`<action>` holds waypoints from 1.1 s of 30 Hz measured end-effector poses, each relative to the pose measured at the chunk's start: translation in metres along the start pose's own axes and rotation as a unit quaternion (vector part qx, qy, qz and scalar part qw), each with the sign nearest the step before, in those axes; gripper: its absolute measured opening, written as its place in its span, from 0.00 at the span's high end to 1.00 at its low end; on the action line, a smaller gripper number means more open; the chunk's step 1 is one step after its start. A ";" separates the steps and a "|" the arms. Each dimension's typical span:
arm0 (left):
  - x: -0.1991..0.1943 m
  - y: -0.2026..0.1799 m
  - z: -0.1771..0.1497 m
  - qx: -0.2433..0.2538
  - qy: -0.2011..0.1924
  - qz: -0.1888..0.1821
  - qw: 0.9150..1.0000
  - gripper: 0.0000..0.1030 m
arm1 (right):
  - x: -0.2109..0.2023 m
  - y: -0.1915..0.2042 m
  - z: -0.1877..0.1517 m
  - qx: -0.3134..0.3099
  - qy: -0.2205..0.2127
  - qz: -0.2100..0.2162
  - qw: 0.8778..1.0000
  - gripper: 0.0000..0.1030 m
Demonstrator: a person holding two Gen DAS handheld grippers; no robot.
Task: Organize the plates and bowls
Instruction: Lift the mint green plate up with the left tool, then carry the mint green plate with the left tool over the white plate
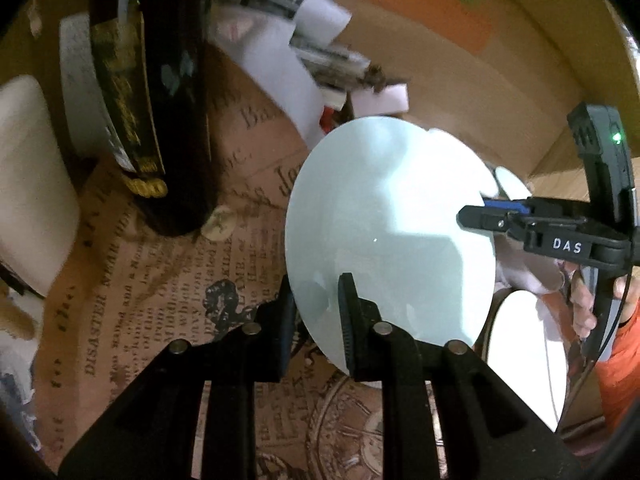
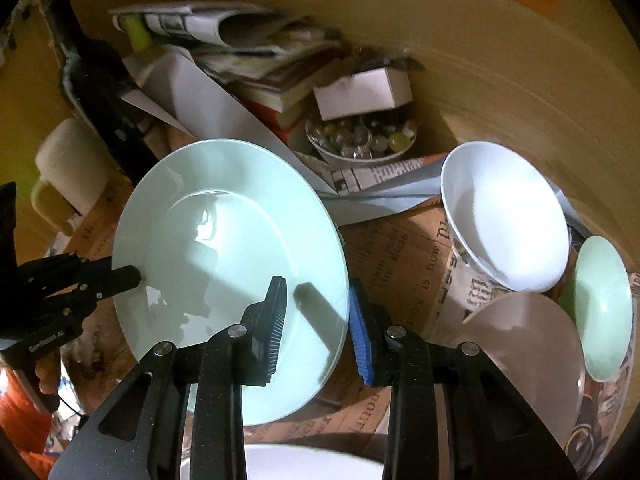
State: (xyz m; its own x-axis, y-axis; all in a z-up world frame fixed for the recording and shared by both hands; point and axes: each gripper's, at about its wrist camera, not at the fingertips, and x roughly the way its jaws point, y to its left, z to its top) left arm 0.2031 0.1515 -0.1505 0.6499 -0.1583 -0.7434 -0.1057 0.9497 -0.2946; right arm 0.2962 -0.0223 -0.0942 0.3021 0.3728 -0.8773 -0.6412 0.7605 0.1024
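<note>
A pale green plate (image 2: 228, 264) is held up off the table; it also fills the left wrist view (image 1: 392, 232). My left gripper (image 1: 316, 320) is shut on its near rim and shows in the right wrist view (image 2: 120, 276) at the plate's left edge. My right gripper (image 2: 318, 320) straddles the plate's right rim with its jaws apart; in the left wrist view (image 1: 476, 210) it sits at the plate's right edge. A white bowl (image 2: 504, 216), a beige plate (image 2: 532, 352) and a small green dish (image 2: 604, 304) lie at the right.
A glass bowl of marbles (image 2: 360, 140), a white box (image 2: 360, 92) and stacked papers (image 2: 248, 52) crowd the back. A dark bottle (image 1: 160, 92) stands at the left. Another white dish (image 1: 524, 356) lies below the held plate. Newspaper-print cloth (image 1: 160, 280) covers the table.
</note>
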 end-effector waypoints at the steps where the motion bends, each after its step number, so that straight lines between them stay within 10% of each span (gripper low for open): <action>1: -0.005 -0.002 0.000 0.002 -0.007 0.001 1.000 0.82 | -0.005 0.001 -0.002 0.002 -0.006 0.002 1.000 0.73; 15: -0.061 -0.043 -0.008 0.029 -0.079 -0.005 0.996 0.82 | -0.052 -0.004 -0.024 0.008 -0.062 0.006 0.998 0.73; 33: -0.070 -0.085 -0.030 0.051 -0.073 -0.033 0.995 0.82 | -0.091 -0.020 -0.074 0.027 -0.097 -0.007 0.995 0.73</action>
State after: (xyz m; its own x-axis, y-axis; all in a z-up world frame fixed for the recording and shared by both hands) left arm 0.1440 0.0735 -0.0919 0.7560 -0.1878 -0.6270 0.0135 0.9622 -0.2720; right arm 0.2298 -0.1107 -0.0513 0.4438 0.4541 -0.7726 -0.5990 0.7915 0.1211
